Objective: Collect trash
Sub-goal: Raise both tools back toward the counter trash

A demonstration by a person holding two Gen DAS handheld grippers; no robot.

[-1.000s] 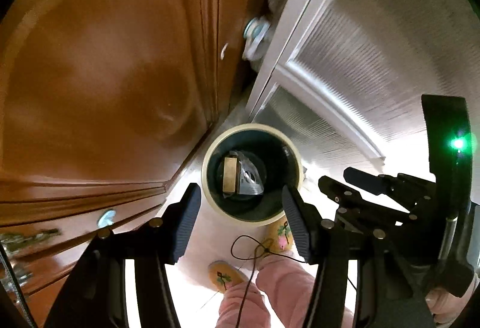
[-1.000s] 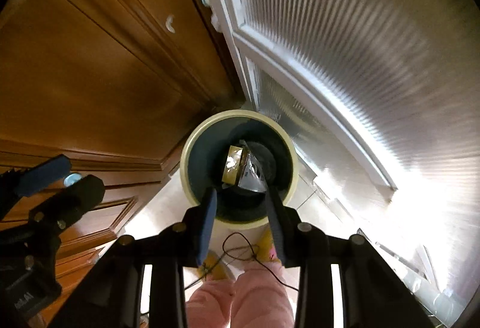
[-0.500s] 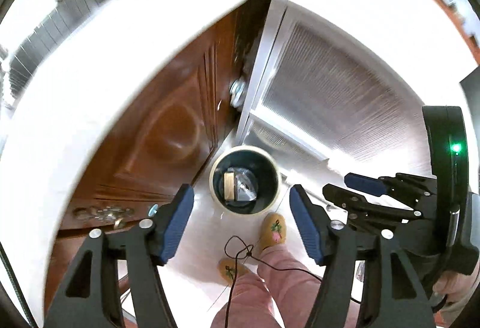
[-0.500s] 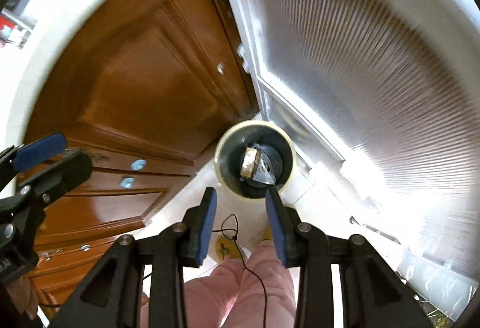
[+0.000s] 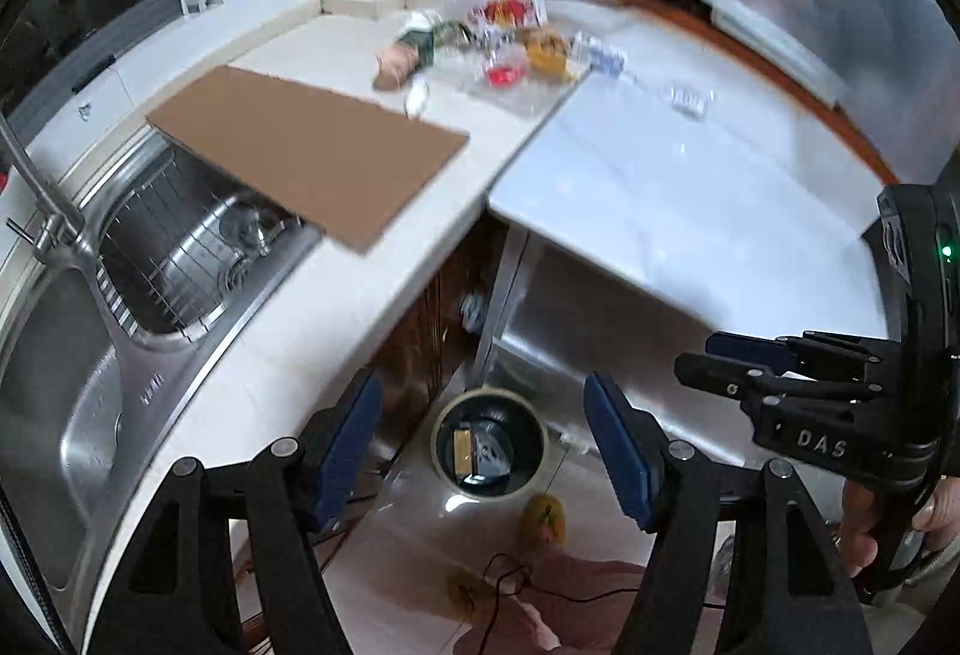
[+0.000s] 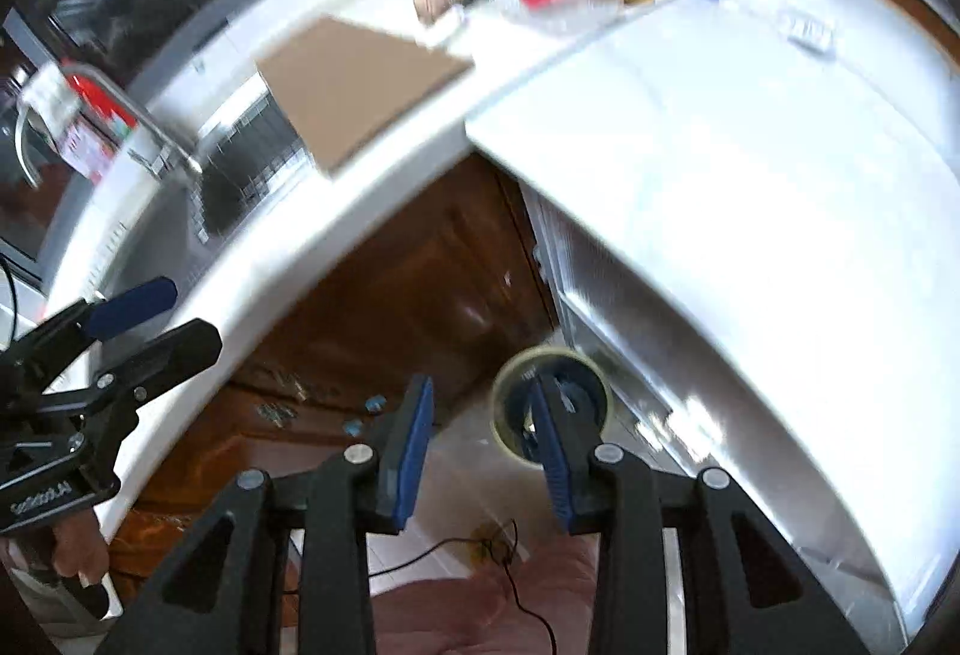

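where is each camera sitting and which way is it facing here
Left wrist: on the left gripper, looking steeply down over the sink, cardboard sheet and counter to the trash bin on the floor; the right gripper, a hand and pink trouser legs show.
Right wrist: on the right gripper, looking down at the same corner; the left gripper shows at left.
Shared: bin, cardboard, the wrappers on the counter.

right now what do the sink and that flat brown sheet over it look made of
Sink: looks like brushed stainless steel, grey metallic sheen with soft reflections. Brown sheet: probably cardboard, a matte, even tan face with thin straight edges, lying flat across part of the basin; motion blur leaves thin fibreboard possible.
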